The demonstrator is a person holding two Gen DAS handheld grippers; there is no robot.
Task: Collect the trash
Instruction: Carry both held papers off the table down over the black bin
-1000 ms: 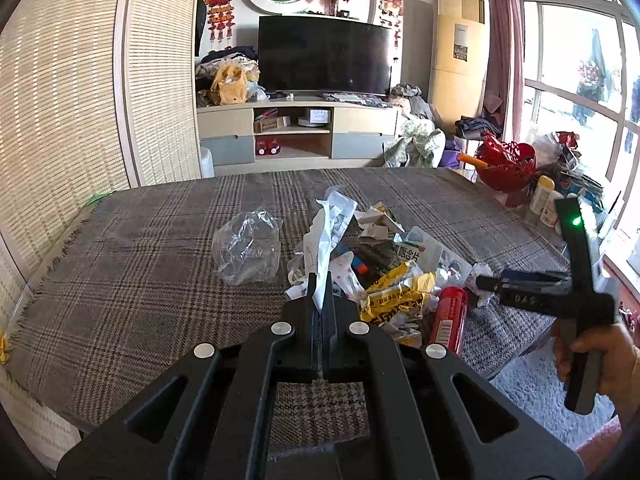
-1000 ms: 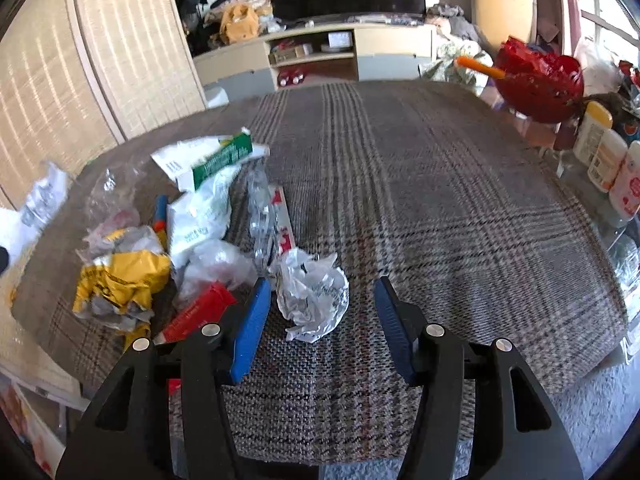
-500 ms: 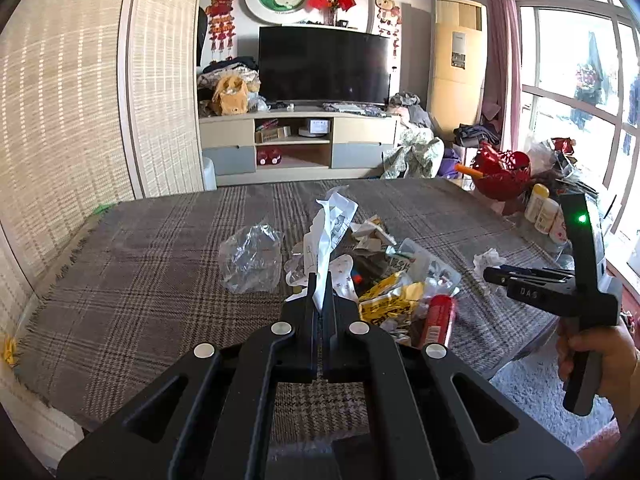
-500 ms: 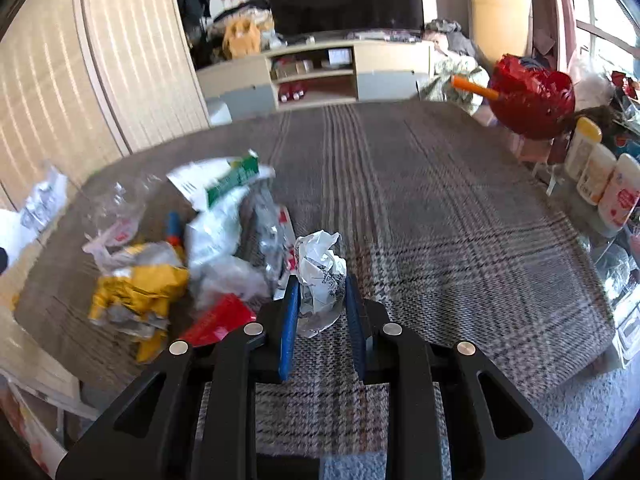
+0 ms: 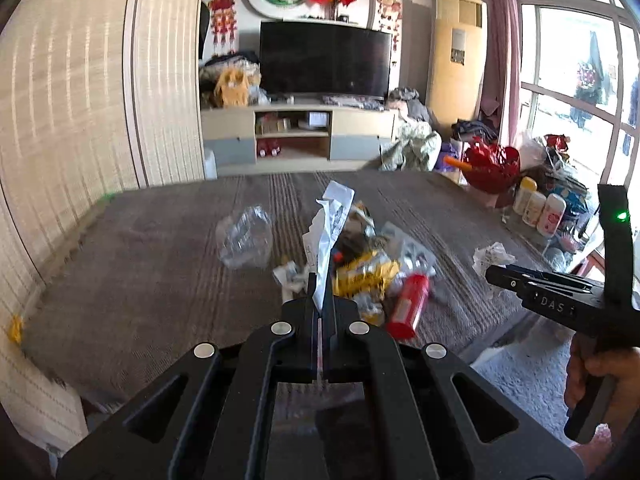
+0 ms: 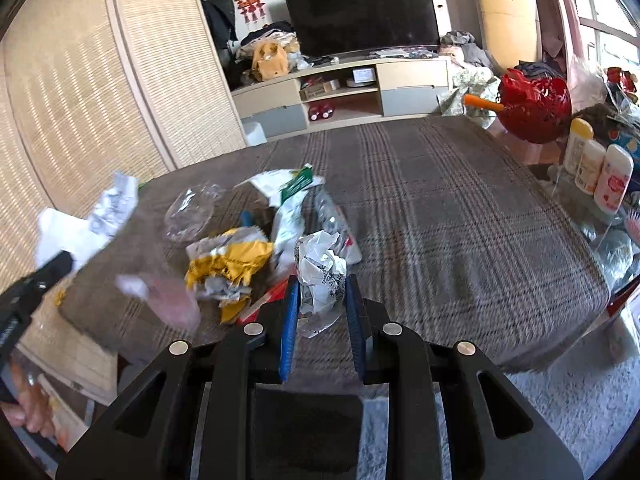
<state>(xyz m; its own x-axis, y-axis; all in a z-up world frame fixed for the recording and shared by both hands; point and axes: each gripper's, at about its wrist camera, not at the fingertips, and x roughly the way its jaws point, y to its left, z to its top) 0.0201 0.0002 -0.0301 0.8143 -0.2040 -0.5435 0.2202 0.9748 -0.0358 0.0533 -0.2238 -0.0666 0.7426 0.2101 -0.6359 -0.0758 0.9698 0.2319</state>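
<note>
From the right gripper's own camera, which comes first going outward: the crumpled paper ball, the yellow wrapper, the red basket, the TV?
1. Crumpled paper ball, between the right gripper fingers.
2. Yellow wrapper, just left.
3. Red basket, far right.
4. TV, back wall.

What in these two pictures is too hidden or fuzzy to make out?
- Left wrist view: the lower end of the white wrapper is hidden between the fingers of the left gripper.
- Left wrist view: the trash pile is motion-blurred; labels are unreadable.
- Right wrist view: the pinkish scrap is smeared beyond recognition.
- Right wrist view: print on the crumpled paper in the right gripper is too small.
- Neither view shows a trash bin.
</note>
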